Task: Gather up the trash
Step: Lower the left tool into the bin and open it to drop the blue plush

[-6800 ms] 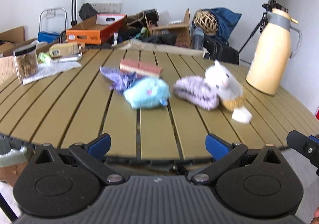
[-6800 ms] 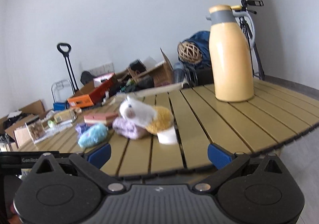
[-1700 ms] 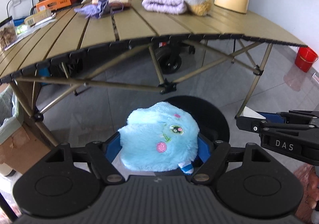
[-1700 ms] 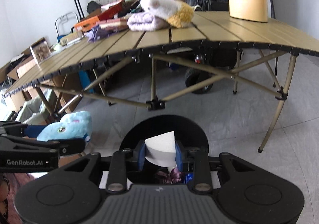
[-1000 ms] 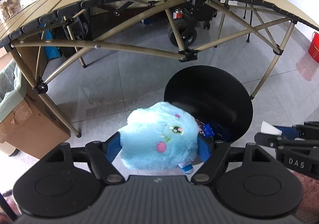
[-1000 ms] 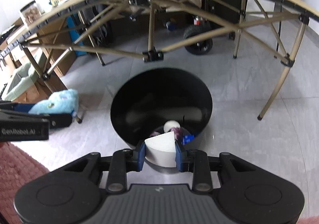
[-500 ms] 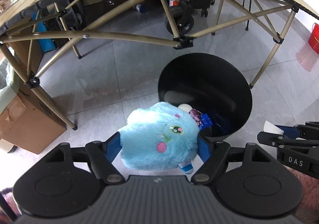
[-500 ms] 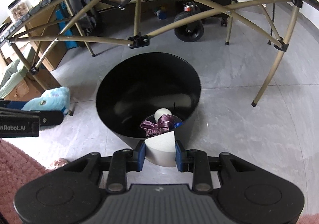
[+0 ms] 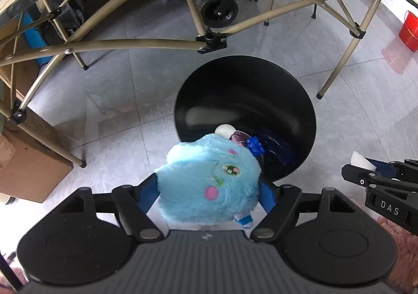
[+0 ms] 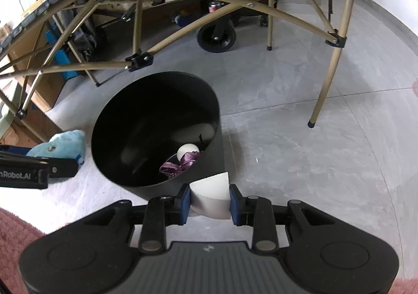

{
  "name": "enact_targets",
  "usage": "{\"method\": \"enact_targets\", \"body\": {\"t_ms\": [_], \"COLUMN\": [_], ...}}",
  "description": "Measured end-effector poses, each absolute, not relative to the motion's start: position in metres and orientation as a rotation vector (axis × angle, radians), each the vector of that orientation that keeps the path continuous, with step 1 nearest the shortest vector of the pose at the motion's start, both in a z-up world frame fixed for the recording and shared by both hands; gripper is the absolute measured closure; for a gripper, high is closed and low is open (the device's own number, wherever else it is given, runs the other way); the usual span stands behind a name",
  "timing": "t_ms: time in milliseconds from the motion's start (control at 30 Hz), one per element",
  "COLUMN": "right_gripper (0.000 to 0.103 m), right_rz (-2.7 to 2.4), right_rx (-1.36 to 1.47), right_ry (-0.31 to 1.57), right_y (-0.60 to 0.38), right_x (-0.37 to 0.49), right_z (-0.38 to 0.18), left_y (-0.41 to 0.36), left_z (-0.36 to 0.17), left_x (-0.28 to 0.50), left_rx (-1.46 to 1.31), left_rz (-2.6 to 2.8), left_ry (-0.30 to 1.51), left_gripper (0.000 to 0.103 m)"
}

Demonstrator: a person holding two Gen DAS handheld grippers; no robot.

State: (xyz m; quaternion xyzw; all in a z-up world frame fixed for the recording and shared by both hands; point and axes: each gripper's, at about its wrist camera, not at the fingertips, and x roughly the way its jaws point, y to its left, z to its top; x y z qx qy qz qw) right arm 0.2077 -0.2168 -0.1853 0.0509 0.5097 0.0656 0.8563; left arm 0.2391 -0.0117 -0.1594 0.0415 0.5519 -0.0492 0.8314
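My left gripper (image 9: 209,190) is shut on a fluffy light-blue plush toy (image 9: 209,179), which hangs just over the near rim of a round black bin (image 9: 245,77) on the grey floor. My right gripper (image 10: 209,198) is shut on a white wedge-shaped piece (image 10: 210,193), held beside the near right edge of the black bin (image 10: 112,111). Inside the bin lie a white ball (image 10: 186,150), a purple crumpled wrapper (image 10: 173,165) and a blue packet (image 9: 255,148). The plush toy (image 10: 58,147) in the left gripper (image 10: 54,163) shows at the bin's left in the right wrist view.
The folding table's tan legs and cross braces (image 9: 125,44) stand just behind the bin. A cart wheel (image 9: 216,9) sits under the table. A cardboard box (image 9: 23,171) is on the left, a red bucket (image 9: 408,30) far right, and a pink rug (image 10: 14,236) near me.
Both grippers have sunk and moved toward the bin, tipping further down. The bin now looms larger and the plush overlaps its near rim. Both grips are unchanged.
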Motion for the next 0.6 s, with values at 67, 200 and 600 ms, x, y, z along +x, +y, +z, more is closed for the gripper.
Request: {"method": "enact_targets", "body": {"t_ms": [67, 200, 600], "right_gripper": [0.074, 0.074, 0.074], "right_rz": [0.125, 0.103, 0.041], "right_rx": [0.124, 0.141, 0.165], "right_ry": [1.07, 1.064, 1.022], "right_y": [-0.223, -0.23, -0.25], "right_x": [0.209, 0.211, 0.233], "right_z": [-0.186, -0.186, -0.18], "left_y": [-0.018, -0.03, -0.047], "left_z": [-0.161, -0.164, -0.179], "left_x": [0.244, 0.255, 0.286], "left_rx": [0.09, 0.094, 0.067], "left_rz": [-0.111, -0.124, -0.118], "left_ry": [1.179, 1.193, 1.251], "left_gripper": [0.026, 0.026, 0.026]}}
